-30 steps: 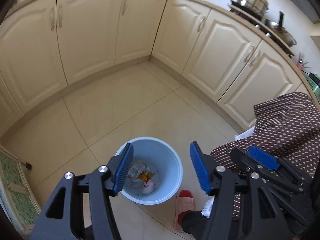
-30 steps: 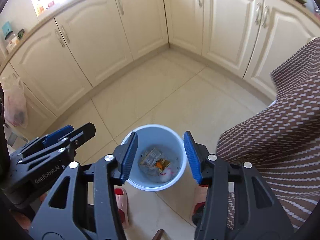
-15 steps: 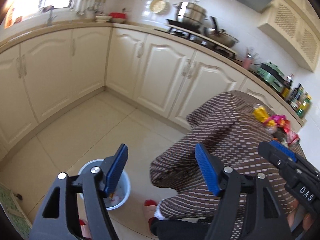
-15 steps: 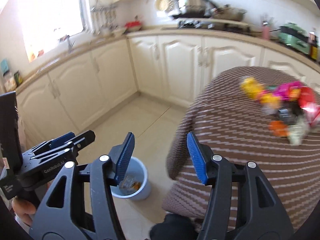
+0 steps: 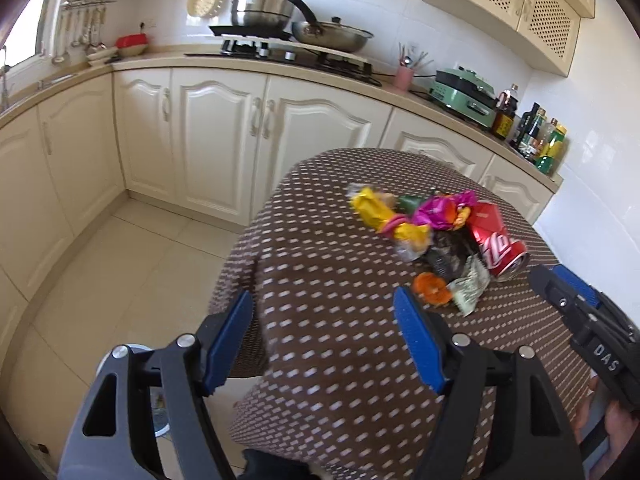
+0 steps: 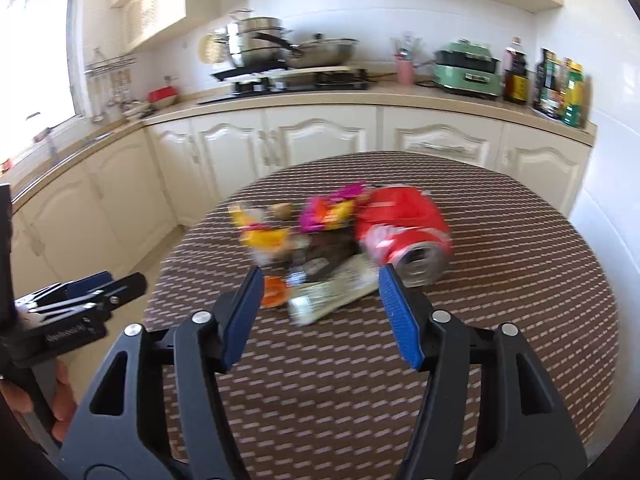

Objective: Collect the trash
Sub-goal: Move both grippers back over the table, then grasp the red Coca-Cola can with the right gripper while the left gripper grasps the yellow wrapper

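The cabinets (image 5: 216, 136) run along two walls under a beige counter (image 6: 360, 98). A stove (image 5: 280, 54) on the counter carries a steel pot (image 5: 260, 2) and a wok (image 5: 330, 36). Further along the counter stand a green cooker (image 5: 466, 94), a pink cup (image 5: 403, 77) holding utensils, and a row of bottles (image 5: 536, 136) whose labels are too small to read.

The table (image 5: 340, 320), under a brown cloth with pale dashes, stands in front of the cabinets. The trash sits in one heap on the far half of its top.

The bin (image 5: 132, 400) stands on the floor beside the table, mostly hidden behind my left claw (image 5: 324, 336).

Trash items:
- A crushed red can (image 6: 404, 232) lies on its side at the right of the heap, open end toward me. White lettering on it is only partly readable.
- Yellow wrappers (image 5: 384, 216) and pink wrappers (image 5: 436, 210) lie to the left of the can.
- A dark packet (image 5: 446, 254) lies in the middle.
- A pale green wrapper (image 6: 332, 292) lies nearest me.
- An orange scrap (image 5: 431, 288) lies just beside the pale green wrapper.

My left claw hovers above the near table edge. Its jaws are opening, with nothing between them.

My right claw (image 6: 320, 308) hovers short of the heap. Its jaws are opening, with nothing gripped. Its body is marked "DAS" in the left view.
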Demonstrator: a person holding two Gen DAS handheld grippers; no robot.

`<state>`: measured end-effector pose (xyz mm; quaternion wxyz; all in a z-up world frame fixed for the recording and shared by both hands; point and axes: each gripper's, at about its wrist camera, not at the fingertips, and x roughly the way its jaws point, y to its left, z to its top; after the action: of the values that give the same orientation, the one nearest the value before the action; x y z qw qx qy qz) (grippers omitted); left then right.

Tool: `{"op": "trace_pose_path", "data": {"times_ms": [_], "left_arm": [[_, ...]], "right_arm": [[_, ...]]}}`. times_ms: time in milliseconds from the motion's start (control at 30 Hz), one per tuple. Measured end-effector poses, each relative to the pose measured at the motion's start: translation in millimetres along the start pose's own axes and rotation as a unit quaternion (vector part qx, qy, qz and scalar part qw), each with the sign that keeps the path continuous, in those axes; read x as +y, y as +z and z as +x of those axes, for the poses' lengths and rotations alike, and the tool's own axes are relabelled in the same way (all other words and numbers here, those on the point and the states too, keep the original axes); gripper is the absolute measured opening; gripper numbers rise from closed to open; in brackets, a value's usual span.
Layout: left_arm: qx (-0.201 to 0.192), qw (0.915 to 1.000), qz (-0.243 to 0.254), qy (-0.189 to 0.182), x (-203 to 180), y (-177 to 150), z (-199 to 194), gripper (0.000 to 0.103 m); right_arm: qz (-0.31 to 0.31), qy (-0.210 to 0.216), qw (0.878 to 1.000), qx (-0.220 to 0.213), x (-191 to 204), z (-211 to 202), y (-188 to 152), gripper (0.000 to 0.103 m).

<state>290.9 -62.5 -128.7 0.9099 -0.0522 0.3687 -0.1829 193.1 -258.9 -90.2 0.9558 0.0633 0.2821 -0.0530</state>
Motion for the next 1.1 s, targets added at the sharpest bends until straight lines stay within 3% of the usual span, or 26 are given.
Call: {"op": "trace_pose_path", "data": {"times_ms": [100, 267, 433, 533, 600, 633, 733, 833, 1000, 1100], "left_arm": [[0.015, 0.9999, -0.005, -0.006, -16.1, 12.9, 23.3, 0.072], [0.043, 0.9972, -0.060, -0.016, -29.1, 31.4, 66.4, 0.072], [0.073, 0.9961, -0.051, -0.002, -45.5, 37.7, 110.1, 0.072], [0.067, 0.9969, -0.040, 0.007, -52.7, 40.9, 121.8, 0.071], [0.066, 0.9973, -0.031, 0.000, -56.6, 44.7, 125.5, 0.058], [0.066, 0.9973, -0.029, -0.015, -58.5, 46.4, 126.6, 0.046], [0.066, 0.9976, -0.008, -0.018, -68.4, 50.1, 126.3, 0.033], [0.052, 0.9984, 0.021, -0.005, -76.1, 48.8, 120.7, 0.030], [0.023, 0.9994, 0.019, -0.014, -68.8, 48.5, 96.6, 0.027], [0.005, 0.9996, 0.020, -0.020, -67.2, 47.6, 77.6, 0.027]], "right_arm": [[0.008, -0.012, 1.000, 0.001, -21.7, 8.7, 6.7, 0.060], [0.015, -0.025, 1.000, -0.004, -40.1, 26.7, 23.8, 0.063], [0.020, -0.023, 0.999, 0.019, -55.7, 52.1, 35.9, 0.068], [0.041, -0.002, 0.998, 0.043, -70.9, 70.0, 41.9, 0.068], [0.072, 0.005, 0.996, 0.054, -87.2, 80.0, 45.7, 0.068], [0.090, 0.015, 0.994, 0.057, -96.7, 84.7, 47.6, 0.068], [0.129, 0.020, 0.989, 0.075, -114.5, 97.5, 48.2, 0.068], [0.158, 0.038, 0.982, 0.096, -127.3, 113.2, 44.8, 0.068], [0.203, 0.091, 0.967, 0.125, -138.9, 130.7, 33.8, 0.068], [0.200, 0.099, 0.966, 0.128, -137.1, 133.0, 34.3, 0.068]]}}
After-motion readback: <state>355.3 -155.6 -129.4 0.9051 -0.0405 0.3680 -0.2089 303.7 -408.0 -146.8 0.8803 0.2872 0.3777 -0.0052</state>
